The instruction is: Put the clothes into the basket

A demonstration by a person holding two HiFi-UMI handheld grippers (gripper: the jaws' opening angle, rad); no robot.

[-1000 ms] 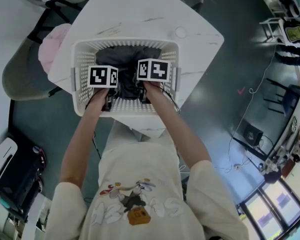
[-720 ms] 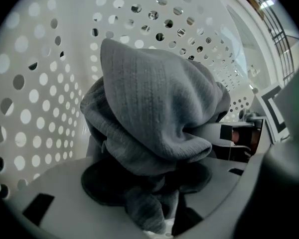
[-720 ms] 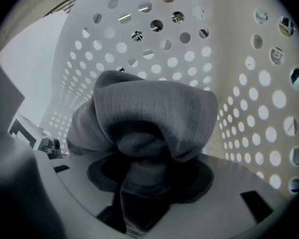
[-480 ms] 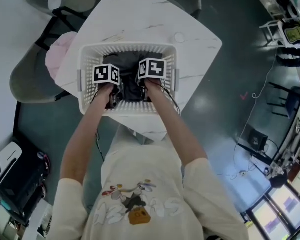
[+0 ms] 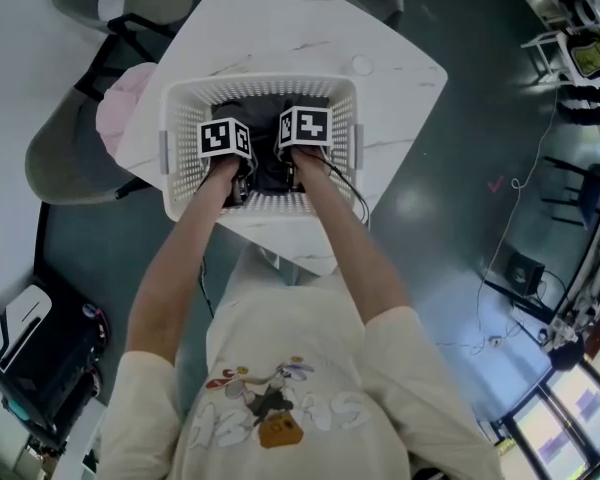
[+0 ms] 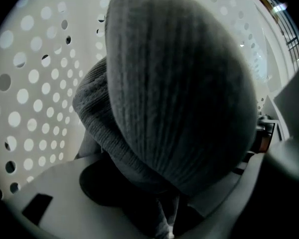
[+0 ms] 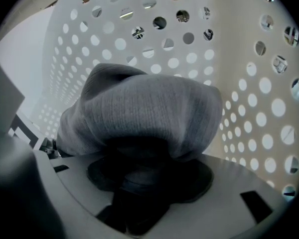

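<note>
A white perforated basket (image 5: 176,153) stands on the table with dark grey clothes (image 5: 270,108) in it. Both grippers reach down inside, side by side near its front wall. My left gripper (image 5: 237,188) has grey ribbed knit cloth (image 6: 179,93) bulging between its jaws (image 6: 174,213). Those jaws have just been opening and now stand apart, with the cloth loose between them. My right gripper (image 5: 288,174) also has its jaws (image 7: 139,203) parted, having just opened a little. The knit cloth (image 7: 144,118) is heaped over its dark pad. The basket wall (image 7: 249,98) is close behind.
The basket sits on a white marble table (image 5: 380,78) with a small round object (image 5: 360,65) near its far right. A pink cloth (image 5: 120,108) lies on a grey chair (image 5: 60,158) left of the table. Black equipment (image 5: 40,358) stands at the lower left.
Both grippers have gone a little deeper into the basket, the left one more. The left marker cube has rolled slightly. The cloth has settled lower in the basket.
</note>
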